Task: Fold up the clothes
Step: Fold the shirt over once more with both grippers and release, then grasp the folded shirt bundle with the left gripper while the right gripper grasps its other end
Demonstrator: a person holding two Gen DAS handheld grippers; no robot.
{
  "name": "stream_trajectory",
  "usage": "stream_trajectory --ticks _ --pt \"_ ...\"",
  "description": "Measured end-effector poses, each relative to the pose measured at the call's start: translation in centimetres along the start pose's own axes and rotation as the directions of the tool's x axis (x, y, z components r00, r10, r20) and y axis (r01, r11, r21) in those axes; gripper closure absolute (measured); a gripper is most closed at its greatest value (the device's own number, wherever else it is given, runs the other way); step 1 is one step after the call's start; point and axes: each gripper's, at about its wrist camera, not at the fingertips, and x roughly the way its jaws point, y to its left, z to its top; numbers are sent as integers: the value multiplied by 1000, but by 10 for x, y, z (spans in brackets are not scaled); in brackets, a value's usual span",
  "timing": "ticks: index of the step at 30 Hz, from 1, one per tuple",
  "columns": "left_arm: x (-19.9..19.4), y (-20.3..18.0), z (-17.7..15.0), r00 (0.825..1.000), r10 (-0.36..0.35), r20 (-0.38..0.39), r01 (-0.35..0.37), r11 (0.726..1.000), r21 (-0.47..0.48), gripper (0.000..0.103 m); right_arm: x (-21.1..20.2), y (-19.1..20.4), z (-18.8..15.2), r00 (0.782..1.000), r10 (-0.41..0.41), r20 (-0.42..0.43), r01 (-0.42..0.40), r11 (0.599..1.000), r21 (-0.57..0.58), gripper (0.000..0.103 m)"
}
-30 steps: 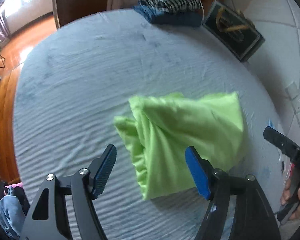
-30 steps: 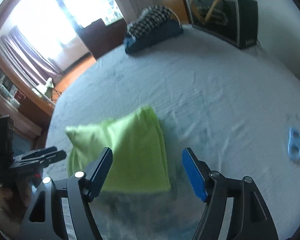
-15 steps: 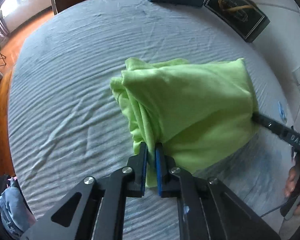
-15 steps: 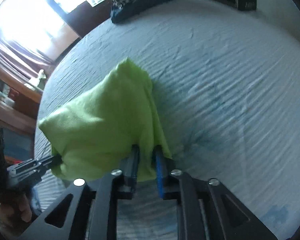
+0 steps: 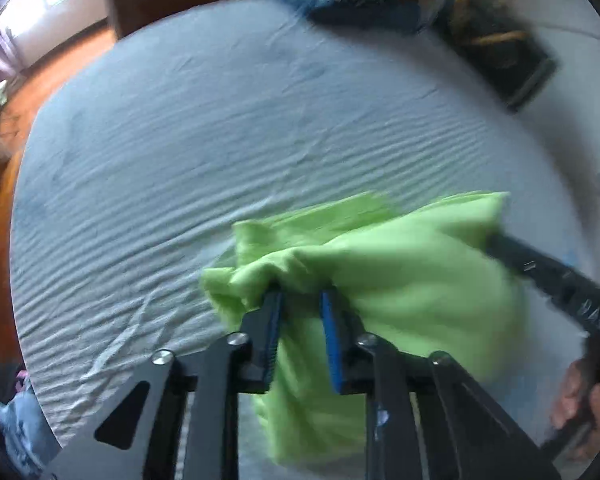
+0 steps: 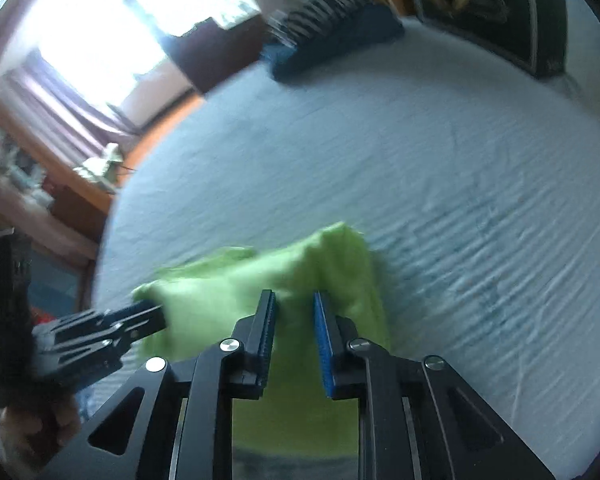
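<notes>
A lime green garment [image 5: 412,280] lies bunched and partly folded on the grey bed sheet [image 5: 220,152]; it also shows in the right wrist view [image 6: 252,288]. My left gripper [image 5: 300,300] has its jaws a little apart, with green cloth between and over the blue pads. My right gripper [image 6: 294,300] stands the same way at the garment's other near corner. Each gripper shows in the other's view, the right one [image 5: 548,272] and the left one [image 6: 140,320], with fingertips at the cloth edge. The frames are blurred by motion.
A stack of folded clothes, dark blue below and checked on top [image 5: 360,4], sits at the far edge of the bed. A dark framed box [image 5: 500,56] leans by the wall. Wooden floor [image 5: 32,80] lies to the left. Blue clothes [image 5: 16,428] are heaped at lower left.
Half a second ago both grippers were clamped shut on the garment's corners. Now both jaws have parted slightly, and both have moved over the bed with the cloth, which is bunched differently.
</notes>
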Motion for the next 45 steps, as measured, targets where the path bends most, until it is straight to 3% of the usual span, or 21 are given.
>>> stream_trajectory --ticks 4,6,7,8,9,10,11,20,26,28,30,31,33,34,35,36,37,40,45 --pt "-2 3 2 1000 16 -16 -16 1000 -11 89 1 -13 0 998 -55 37 52 996 65 87" --pt "-13 9 2 1000 -2 -7 2 1000 -20 87 -7 -19 -1 994 -79 73 72 992 101 82" --pt "-21 12 1 1000 -14 8 14 1000 -24 79 -18 -23 -5 993 -61 102 49 992 121 80" --pt "-30 14 -2 999 -29 30 30 999 -29 56 -26 -25 -8 992 -45 115 30 991 132 73" --pt "-38 17 -6 998 -44 53 46 998 -34 39 -35 -28 -12 991 -30 127 12 990 141 71" --pt "-46 19 -9 996 -56 73 59 997 -40 16 -39 -29 -15 992 -25 121 8 990 140 70" --pt "-48 20 -12 995 -55 79 59 997 -49 11 -43 -29 -19 993 -21 112 6 990 139 70" --pt "-25 -2 -44 998 56 36 -56 998 -15 11 -30 -27 -48 998 -52 32 47 988 145 62" --pt "-8 -9 -55 997 60 39 -58 998 -40 14 -24 -16 -57 995 -96 7 96 994 58 61" --pt "-4 -5 -55 999 28 39 -26 997 -70 13 -21 -17 -55 996 -92 2 92 995 49 61" --pt "-2 -5 -55 999 28 34 -26 998 -64 13 -17 -19 -53 997 -81 -3 81 995 53 56" --pt "-2 -5 -55 999 26 35 -23 998 -62 13 -13 -20 -52 997 -82 -7 82 995 53 49" --pt "-2 -6 -55 999 17 36 -15 998 -55 20 -9 -18 -52 996 -89 0 89 995 35 44" --pt "-4 -8 -55 999 -4 37 6 999 -51 33 -8 -17 -52 996 -92 4 92 995 25 44" --pt "-5 -10 -55 999 -23 37 25 999 -48 53 -8 -13 -54 995 -101 0 101 995 9 44" --pt "-5 -14 -54 999 -36 33 38 998 -45 59 -8 -8 -56 994 -111 -5 111 994 -7 45" --pt "-6 -18 -53 999 -45 30 47 998 -42 63 -8 -4 -58 993 -121 -10 121 992 -24 56" --pt "-4 -17 -52 998 -59 32 60 997 -48 64 -9 8 -63 989 -144 -23 142 987 -71 71" --pt "0 -14 -47 996 -87 25 89 995 -52 63 -7 12 -64 988 -147 -37 143 985 -93 71"
